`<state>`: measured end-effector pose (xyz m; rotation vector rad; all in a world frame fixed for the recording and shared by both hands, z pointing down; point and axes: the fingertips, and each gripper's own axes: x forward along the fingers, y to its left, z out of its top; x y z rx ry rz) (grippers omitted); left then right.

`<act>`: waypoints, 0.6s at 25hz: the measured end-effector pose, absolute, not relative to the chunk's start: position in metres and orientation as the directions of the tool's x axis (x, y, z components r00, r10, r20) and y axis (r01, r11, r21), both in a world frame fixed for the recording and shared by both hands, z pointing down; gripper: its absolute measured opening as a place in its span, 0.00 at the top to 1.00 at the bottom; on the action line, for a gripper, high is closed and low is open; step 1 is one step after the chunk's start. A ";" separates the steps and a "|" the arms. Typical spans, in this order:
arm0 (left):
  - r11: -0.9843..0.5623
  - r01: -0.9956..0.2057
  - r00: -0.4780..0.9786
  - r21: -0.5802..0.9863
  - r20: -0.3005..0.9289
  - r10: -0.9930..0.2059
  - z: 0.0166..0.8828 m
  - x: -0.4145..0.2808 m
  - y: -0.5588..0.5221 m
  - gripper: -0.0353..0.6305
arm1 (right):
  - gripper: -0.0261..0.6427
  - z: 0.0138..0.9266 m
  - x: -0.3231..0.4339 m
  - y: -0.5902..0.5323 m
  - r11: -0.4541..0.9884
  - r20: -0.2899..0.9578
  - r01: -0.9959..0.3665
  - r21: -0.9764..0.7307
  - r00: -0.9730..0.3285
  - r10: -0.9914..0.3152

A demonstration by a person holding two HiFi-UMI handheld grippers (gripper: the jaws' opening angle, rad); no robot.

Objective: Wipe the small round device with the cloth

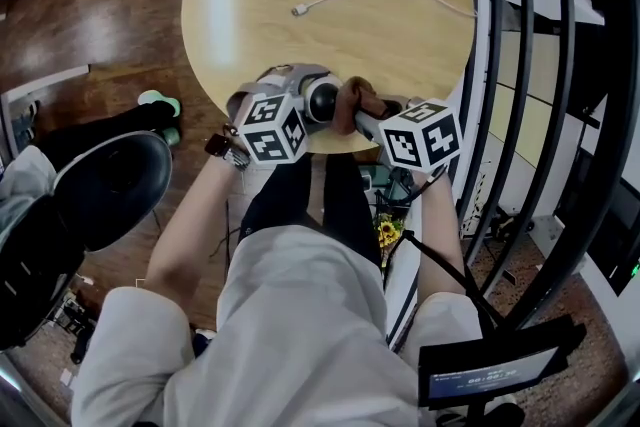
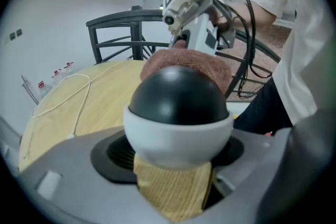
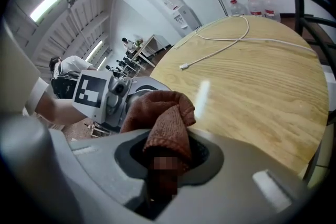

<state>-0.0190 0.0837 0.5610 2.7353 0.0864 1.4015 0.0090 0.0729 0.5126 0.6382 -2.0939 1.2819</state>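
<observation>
rust-brown cloth (image 3: 167, 123), soft and limp, is pinched in our right gripper (image 3: 164, 168) against the smooth, probably slippery small round device (image 2: 177, 113), clamped by its white half in our left gripper (image 2: 176, 176), mid-frame.

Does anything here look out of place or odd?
Nothing stands out: the left gripper grips the round device, the right gripper presses the cloth against it, the white cable lies loose on the table.

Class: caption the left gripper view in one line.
Left hand-held gripper grips the round device, brown cloth against its far side.
</observation>
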 end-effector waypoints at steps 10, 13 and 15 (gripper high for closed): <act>-0.996 0.021 0.578 0.083 0.812 0.080 0.561 -0.020 0.086 0.37 | 0.83 0.555 0.014 0.073 0.524 0.852 -0.743 -0.416 -0.519 -0.060; -0.997 0.014 0.575 0.076 0.815 0.070 0.562 -0.018 0.085 0.37 | 0.83 0.562 0.015 0.069 0.578 0.890 -0.757 -0.304 -0.442 -0.110; -0.997 -0.002 0.577 0.071 0.815 0.057 0.563 -0.018 0.084 0.37 | 0.83 0.560 0.018 0.060 0.641 0.912 -0.752 -0.156 -0.358 -0.198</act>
